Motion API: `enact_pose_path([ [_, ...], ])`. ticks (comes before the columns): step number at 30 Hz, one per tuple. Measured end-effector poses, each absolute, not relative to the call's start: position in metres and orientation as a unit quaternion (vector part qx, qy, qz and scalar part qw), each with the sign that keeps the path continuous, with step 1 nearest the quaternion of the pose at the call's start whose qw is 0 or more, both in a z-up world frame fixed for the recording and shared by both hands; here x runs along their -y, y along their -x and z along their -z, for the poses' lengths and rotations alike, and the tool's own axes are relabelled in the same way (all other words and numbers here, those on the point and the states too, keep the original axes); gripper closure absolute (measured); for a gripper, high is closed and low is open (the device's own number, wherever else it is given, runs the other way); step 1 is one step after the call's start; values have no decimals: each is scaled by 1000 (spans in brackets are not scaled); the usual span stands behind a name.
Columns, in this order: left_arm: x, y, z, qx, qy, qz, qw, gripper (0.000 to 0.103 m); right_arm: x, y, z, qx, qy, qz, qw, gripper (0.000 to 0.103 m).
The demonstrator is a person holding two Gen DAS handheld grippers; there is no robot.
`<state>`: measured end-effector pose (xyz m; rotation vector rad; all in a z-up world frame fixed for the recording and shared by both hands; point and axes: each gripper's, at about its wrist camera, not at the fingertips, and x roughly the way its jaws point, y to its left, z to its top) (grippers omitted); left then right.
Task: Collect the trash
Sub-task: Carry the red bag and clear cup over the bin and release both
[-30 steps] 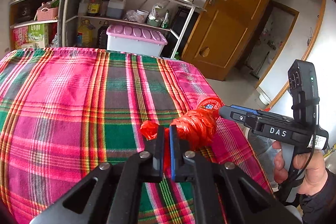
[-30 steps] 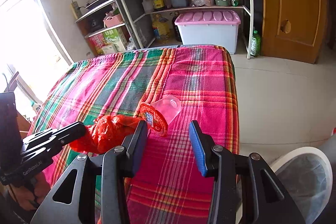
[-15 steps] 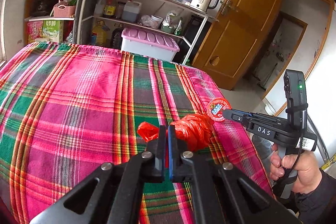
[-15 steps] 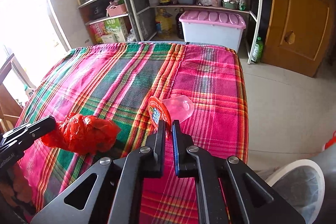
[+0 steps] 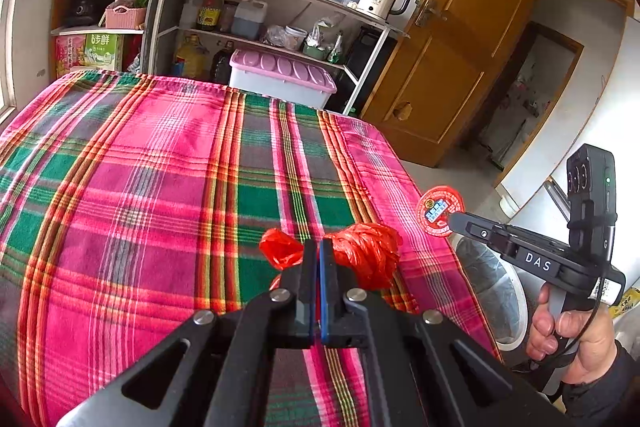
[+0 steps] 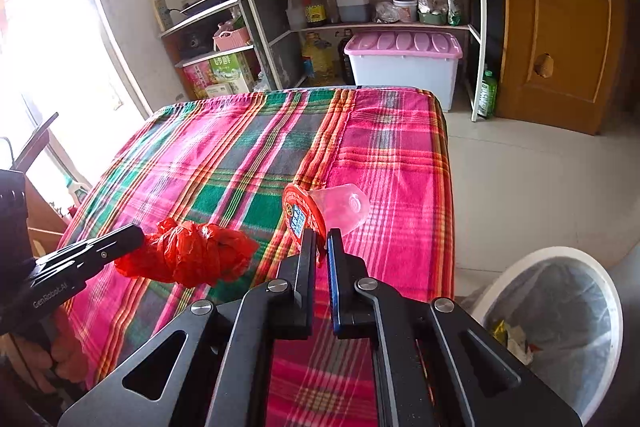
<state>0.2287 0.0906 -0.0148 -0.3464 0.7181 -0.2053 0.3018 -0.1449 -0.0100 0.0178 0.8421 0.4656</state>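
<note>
Trash in hand is of two kinds: a knotted red bag (image 5: 366,253) and a clear cup (image 6: 344,205) with a red lid (image 6: 300,217). Left gripper (image 5: 319,259) has its jaws pressed together on a fold of the bag, which bulges to either side of them above the near part of the plaid cloth (image 5: 160,187) on the desk. Right gripper (image 6: 321,247) has its jaws pinching the rim of the lid, the cup lying on its side beyond them, over the cloth near the desk's right edge. Whether either item is clear of the cloth cannot be told for certain from these views. A white bin (image 6: 560,311) with a clear liner stands on the floor (image 6: 540,187) just beside the desk, below and right of the right gripper; some litter lies in it. Judgement: pick-up step is done for both items and carry to the bin is in hand. Next move calls for swinging each load out over the bin mouth before the jaws spread, cup first as it is nearer; the light bag may cling to the pads
</note>
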Motion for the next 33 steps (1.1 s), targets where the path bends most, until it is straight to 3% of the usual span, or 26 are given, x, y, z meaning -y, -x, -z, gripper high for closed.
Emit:
enact_pose_path([
  [15, -19, -206, -15, -345, 145, 147, 915, 103, 215, -239, -10, -393, -49, -182, 900, 98],
  [33, 107, -244, -17, -368, 99, 235, 894, 103, 332, -216, 3, -403, -99, -84, 906, 98],
])
